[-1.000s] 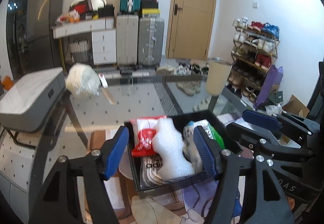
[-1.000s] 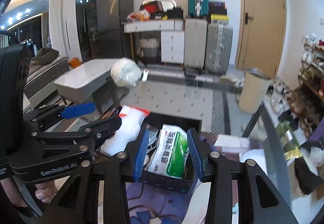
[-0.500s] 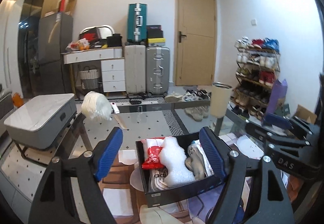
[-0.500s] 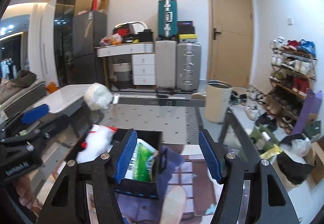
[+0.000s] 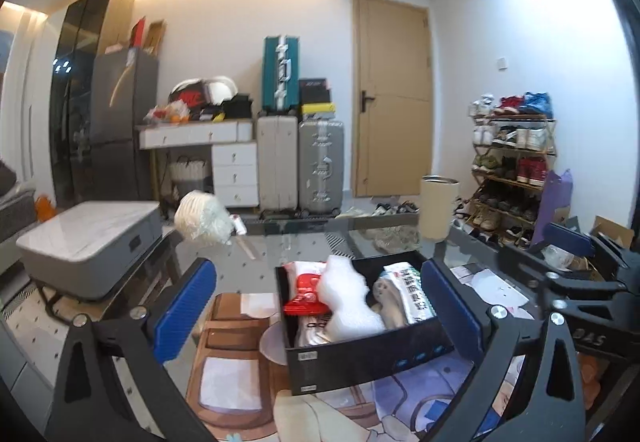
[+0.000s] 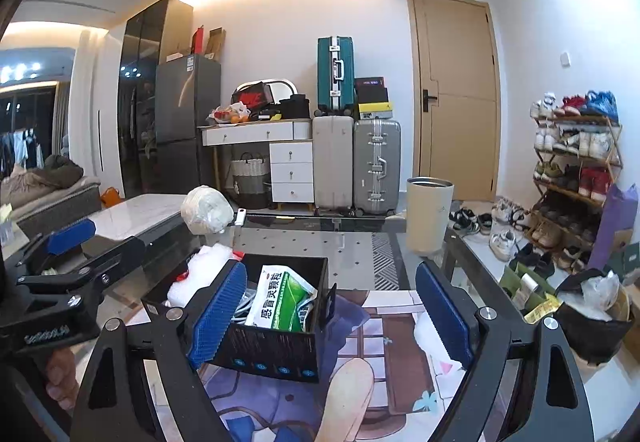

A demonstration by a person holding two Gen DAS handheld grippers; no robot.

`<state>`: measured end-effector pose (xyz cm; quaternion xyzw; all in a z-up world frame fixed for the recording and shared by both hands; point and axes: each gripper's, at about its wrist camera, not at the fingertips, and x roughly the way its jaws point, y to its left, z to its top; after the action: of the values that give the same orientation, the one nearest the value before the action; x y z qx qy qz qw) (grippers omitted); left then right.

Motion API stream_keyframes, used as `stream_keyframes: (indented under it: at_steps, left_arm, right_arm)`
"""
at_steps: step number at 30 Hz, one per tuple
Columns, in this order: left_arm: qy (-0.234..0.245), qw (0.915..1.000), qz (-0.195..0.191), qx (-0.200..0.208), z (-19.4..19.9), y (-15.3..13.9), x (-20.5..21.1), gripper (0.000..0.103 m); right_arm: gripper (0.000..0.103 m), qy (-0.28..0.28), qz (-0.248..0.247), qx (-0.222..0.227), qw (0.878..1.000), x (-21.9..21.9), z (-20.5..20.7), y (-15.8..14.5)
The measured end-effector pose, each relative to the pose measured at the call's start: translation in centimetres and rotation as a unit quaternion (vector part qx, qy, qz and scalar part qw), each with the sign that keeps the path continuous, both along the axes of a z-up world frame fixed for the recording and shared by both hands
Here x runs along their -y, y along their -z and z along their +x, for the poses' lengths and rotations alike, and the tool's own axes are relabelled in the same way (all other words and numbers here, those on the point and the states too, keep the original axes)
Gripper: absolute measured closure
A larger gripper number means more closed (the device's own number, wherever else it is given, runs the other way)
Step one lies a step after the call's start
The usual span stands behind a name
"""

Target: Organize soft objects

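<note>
Two handheld grippers, each with two blue-padded jaws, both released and holding nothing. The left gripper (image 5: 318, 310) has its jaws spread wide, and one black storage box (image 5: 360, 352) sits on the glass desk (image 5: 304, 246) in the gap between them, nearer the right-hand jaw. Inside the box, counted from the left wrist view: one red and white packet (image 5: 306, 288) toward the left-hand jaw, one white bubble-wrap piece (image 5: 350, 300) in the middle, and one green and white pouch (image 5: 412, 292) toward the right-hand jaw (a pale folded item lies between the last two, too unclear to name).

The right gripper (image 6: 328, 316) also stands spread. The same box (image 6: 276, 348) lies just beyond its left-hand jaw, which overlaps the box's near corner; the pouch (image 6: 282, 300) leans upright inside, just right of that jaw.

Beyond both pairs of jaws, at the desk's far edge and to the left, rests one white bundled ball (image 6: 206, 210). Farther off against the wall stand three suitcases: one teal (image 6: 335, 72) on top of two grey ones. One cream bin (image 6: 429, 214) stands on the floor beyond the right-hand jaw.
</note>
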<state>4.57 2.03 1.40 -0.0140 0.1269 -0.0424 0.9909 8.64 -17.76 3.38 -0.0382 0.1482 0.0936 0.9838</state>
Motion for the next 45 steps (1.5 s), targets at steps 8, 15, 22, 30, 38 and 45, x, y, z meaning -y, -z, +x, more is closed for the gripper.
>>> stream_keyframes:
  at_steps: [8, 15, 22, 30, 38, 45]
  left_arm:
    - [-0.014, 0.9993, 0.014, 0.031, -1.3, 1.5, 0.1, 0.000]
    - [-0.029, 0.9992, 0.002, 0.028, -1.6, 1.4, -0.8, 0.000]
    - [-0.020, 0.9996, 0.002, 0.018, -1.4, 1.6, -0.6, 0.000]
    - [-0.019, 0.9997, 0.005, 0.017, -1.3, 1.7, -0.5, 0.000]
    - [-0.015, 0.9996, 0.010, 0.020, -1.4, 1.8, 0.0, 0.000]
    - [-0.016, 0.9996, 0.010, 0.020, -1.4, 1.8, 0.0, 0.000]
  right_arm:
    - [0.015, -0.012, -0.025, 0.012, 1.000, -0.5, -0.4, 1.5]
    - [0.010, -0.015, -0.006, 0.003, 1.000, 0.2, -0.2, 1.9]
    - [0.008, -0.009, 0.001, -0.007, 1.000, 0.4, 0.3, 2.1]
    - [0.008, -0.007, 0.003, -0.006, 1.000, 0.3, 0.2, 2.2]
    - [0.008, -0.010, 0.003, -0.005, 1.000, 0.4, 0.1, 2.0]
    - [0.008, -0.018, -0.001, -0.003, 1.000, 0.3, 0.0, 1.9]
